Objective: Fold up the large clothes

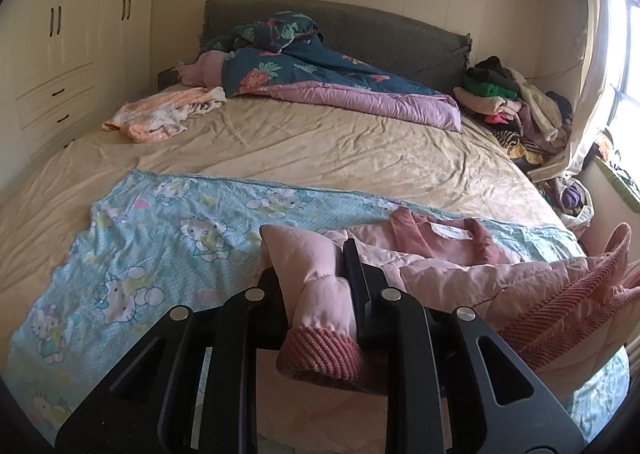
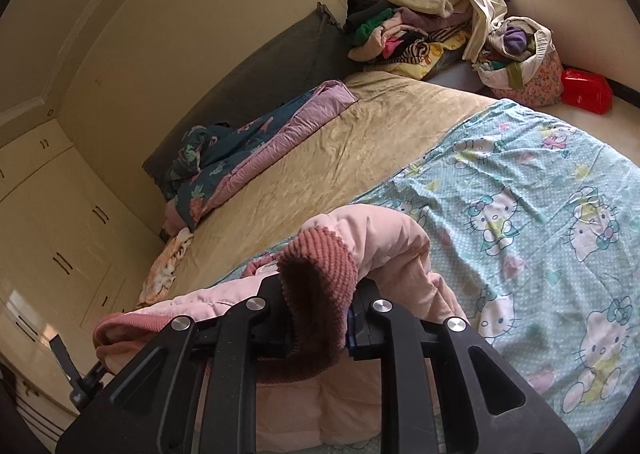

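A sleeve of the pale pink quilted jacket with ribbed dusty-rose cuffs (image 1: pixel 460 270) is clamped between the fingers of the left gripper (image 1: pixel 316 274), the knitted cuff seen hanging back toward the camera. The other sleeve is pinched by the right gripper (image 2: pixel 320 294), its jaws closed on the ribbed cuff, which is folded over the black fingers. The body of the jacket is seen spread on the light blue cartoon-cat printed sheet (image 1: pixel 140 246), collar up and turned away from the grippers. That sheet is laid across the near part of the wrinkled beige-covered bed (image 1: pixel 320 142). Beyond the sheet, on the bed's far left, a crumpled peach striped garment (image 1: pixel 156 118) is spotted. A teal floral quilt with lilac lining (image 1: pixel 320 74) is heaped against the grey padded headboard (image 1: pixel 380 38). Past the bed's right edge, a jumbled pile of mixed clothes (image 2: pixel 408 30) is seen, with a stuffed floral fabric bag (image 2: pixel 528 62) and a red plastic box (image 2: pixel 586 91) nearby.
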The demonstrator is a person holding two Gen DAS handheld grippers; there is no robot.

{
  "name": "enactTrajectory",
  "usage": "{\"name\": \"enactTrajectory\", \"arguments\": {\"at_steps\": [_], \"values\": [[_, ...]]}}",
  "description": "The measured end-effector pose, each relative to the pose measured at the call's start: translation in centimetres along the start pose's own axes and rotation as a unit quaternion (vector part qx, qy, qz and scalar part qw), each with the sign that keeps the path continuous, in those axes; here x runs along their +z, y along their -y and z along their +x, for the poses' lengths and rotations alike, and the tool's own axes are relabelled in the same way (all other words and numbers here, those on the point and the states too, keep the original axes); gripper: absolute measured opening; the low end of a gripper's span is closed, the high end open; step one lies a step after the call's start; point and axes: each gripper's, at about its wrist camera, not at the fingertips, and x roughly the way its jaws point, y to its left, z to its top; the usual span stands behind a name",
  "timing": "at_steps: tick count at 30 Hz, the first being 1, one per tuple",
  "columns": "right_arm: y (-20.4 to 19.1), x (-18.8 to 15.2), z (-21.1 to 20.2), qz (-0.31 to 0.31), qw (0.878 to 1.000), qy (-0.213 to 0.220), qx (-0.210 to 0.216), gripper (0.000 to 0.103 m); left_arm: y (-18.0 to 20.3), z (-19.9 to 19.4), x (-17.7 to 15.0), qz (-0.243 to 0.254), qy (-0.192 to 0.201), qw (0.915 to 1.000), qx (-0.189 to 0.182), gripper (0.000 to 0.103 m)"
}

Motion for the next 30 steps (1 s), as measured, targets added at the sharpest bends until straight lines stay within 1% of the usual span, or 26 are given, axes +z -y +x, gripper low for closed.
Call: {"name": "enactTrajectory", "arguments": {"at_steps": [2,3,4,6,7,10,14,16,18,20,22,24,26,27,29,30], "values": [[0.0,0.1,0.2,0.008,1.000,-0.001,0.010,0.030,0.1,0.4,0.0,0.003,-0.002,1.0000,0.002,0.015],[0.0,0.1,0.3,0.012,1.000,0.002,0.017,0.042,0.2,0.6,0.0,0.005,-0.002,1.0000,0.002,0.015],[-0.1,0.1,0.3,0.012,1.000,0.005,0.025,0.058,0.3,0.7,0.0,0.006,-0.002,1.0000,0.002,0.015],[-0.6,0.1,0.1,0.003,1.000,0.016,0.026,0.069,0.4,1.1,0.1,0.009,-0.004,0.9999,0.002,0.015],[-0.9,0.2,0.1,-0.004,0.999,0.020,0.025,0.071,0.5,1.2,0.1,0.010,-0.005,0.9999,0.001,0.016],[-1.8,-0.3,0.4,-0.039,0.999,0.021,0.022,0.077,0.6,1.6,0.2,0.013,-0.007,0.9999,0.002,0.016],[-2.7,-1.7,1.8,-0.080,0.997,0.004,0.005,0.079,0.7,2.1,0.1,0.013,-0.009,0.9999,0.001,0.017],[-2.9,-3.0,3.2,-0.098,0.995,-0.016,-0.007,0.080,0.7,2.7,0.1,0.014,-0.013,0.9998,0.002,0.017],[-2.7,-4.4,4.9,-0.111,0.993,-0.045,-0.013,0.080,0.8,3.1,0.1,0.015,-0.016,0.9998,0.003,0.018],[-2.5,-5.9,6.8,-0.118,0.990,-0.078,-0.021,0.080,0.8,3.6,0.1,0.015,-0.019,0.9997,0.004,0.020],[-2.1,-7.2,8.5,-0.120,0.987,-0.106,-0.030,0.080,0.9,4.0,0.0,0.018,-0.021,0.9996,0.005,0.025],[-1.7,-8.0,9.7,-0.117,0.985,-0.123,-0.039,0.080,0.9,4.5,-0.1,0.020,-0.026,0.9994,0.008,0.026],[-1.3,-8.7,10.7,-0.113,0.983,-0.136,-0.044,0.080,0.9,4.8,-0.2,0.019,-0.028,0.9994,0.007,0.029],[-1.2,-8.9,10.8,-0.114,0.983,-0.135,-0.048,0.080,0.8,4.7,-0.2,0.016,-0.029,0.9995,-0.001,0.034],[-1.4,-8.9,10.6,-0.122,0.983,-0.129,-0.049,0.081,0.7,4.5,-0.2,0.012,-0.027,0.9994,-0.016,0.050],[-1.4,-8.8,10.5,-0.126,0.983,-0.126,-0.051,0.083,0.7,4.2,-0.2,0.010,-0.022,0.9993,-0.027,0.069]]}}
